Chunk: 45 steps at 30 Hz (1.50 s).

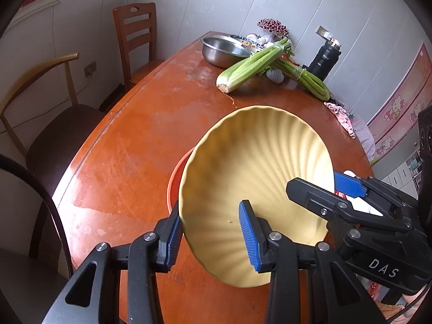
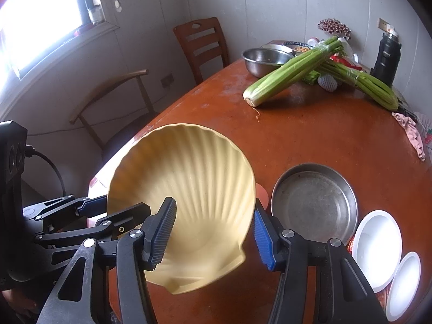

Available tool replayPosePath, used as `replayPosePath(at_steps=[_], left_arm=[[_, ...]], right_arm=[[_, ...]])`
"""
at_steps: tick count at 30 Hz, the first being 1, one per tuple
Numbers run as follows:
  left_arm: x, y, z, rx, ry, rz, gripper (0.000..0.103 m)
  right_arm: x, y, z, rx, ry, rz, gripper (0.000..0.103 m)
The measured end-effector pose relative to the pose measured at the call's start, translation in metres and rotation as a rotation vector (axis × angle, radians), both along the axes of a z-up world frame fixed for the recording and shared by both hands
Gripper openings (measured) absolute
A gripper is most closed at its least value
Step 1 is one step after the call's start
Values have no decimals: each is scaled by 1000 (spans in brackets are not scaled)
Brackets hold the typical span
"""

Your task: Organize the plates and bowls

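A yellow shell-shaped plate (image 1: 259, 178) is tilted above the wooden table, also in the right wrist view (image 2: 189, 194). My left gripper (image 1: 210, 237) has its jaws open, one on each side of the plate's left rim. My right gripper (image 2: 213, 232) also straddles the right rim with open jaws; it shows in the left wrist view (image 1: 334, 186). An orange-red dish (image 1: 176, 181) lies under the plate. A steel pan (image 2: 316, 202) and two white plates (image 2: 378, 245) (image 2: 403, 283) sit to the right.
At the table's far end lie celery bunches (image 2: 294, 70), a steel bowl (image 2: 266, 60), a black flask (image 2: 386, 56) and small dishes. A pink cloth (image 2: 413, 135) hangs at the right edge. Two chairs (image 1: 135, 35) stand along the left side.
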<state>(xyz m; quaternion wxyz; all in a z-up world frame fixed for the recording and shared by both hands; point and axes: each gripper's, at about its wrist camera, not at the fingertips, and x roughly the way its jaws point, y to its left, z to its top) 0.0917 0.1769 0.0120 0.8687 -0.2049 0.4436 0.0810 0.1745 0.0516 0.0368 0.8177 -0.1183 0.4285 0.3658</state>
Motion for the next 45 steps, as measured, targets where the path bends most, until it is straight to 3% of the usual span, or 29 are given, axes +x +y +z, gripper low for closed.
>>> replayPosePath(at_steps=[19, 45], left_arm=[[21, 12, -26, 5, 57, 18, 39], [29, 14, -28, 63, 57, 38, 39]], right_arm=[[25, 17, -33, -32, 72, -16, 57], [32, 25, -48, -99, 48, -38, 56]])
